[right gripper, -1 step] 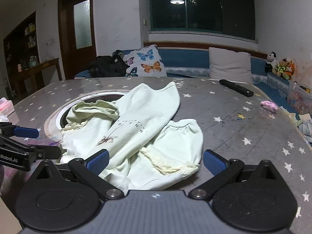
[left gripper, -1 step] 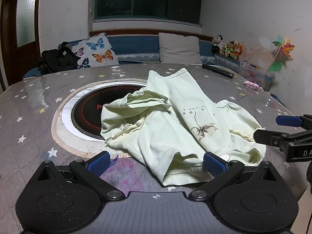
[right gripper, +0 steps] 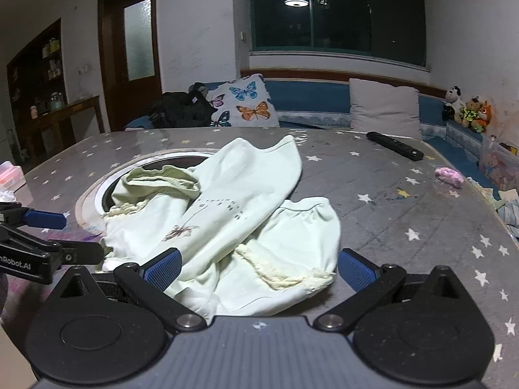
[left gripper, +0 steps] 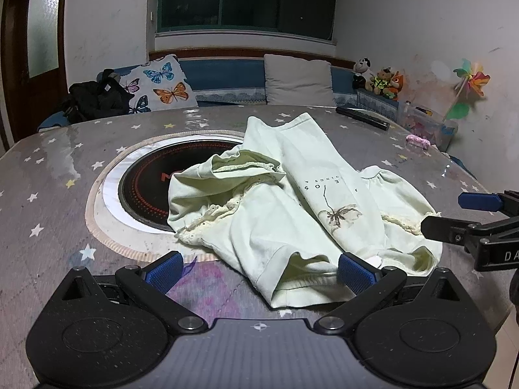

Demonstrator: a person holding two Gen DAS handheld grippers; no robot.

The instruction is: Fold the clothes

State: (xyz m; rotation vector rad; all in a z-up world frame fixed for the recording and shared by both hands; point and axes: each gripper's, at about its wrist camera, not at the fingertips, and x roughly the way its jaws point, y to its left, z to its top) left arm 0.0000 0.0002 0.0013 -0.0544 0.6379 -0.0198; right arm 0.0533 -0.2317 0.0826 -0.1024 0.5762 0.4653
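With both sets of jaws spread wide and empty, the left gripper (left gripper: 258,270) and right gripper (right gripper: 258,267) hover at the near edge of the crumpled pale-green garment (left gripper: 292,214). It lies dead ahead on the starry surface (left gripper: 48,194), long axis running near-to-far, partly over the round hob (left gripper: 146,191). Nothing differs from the earlier frame.
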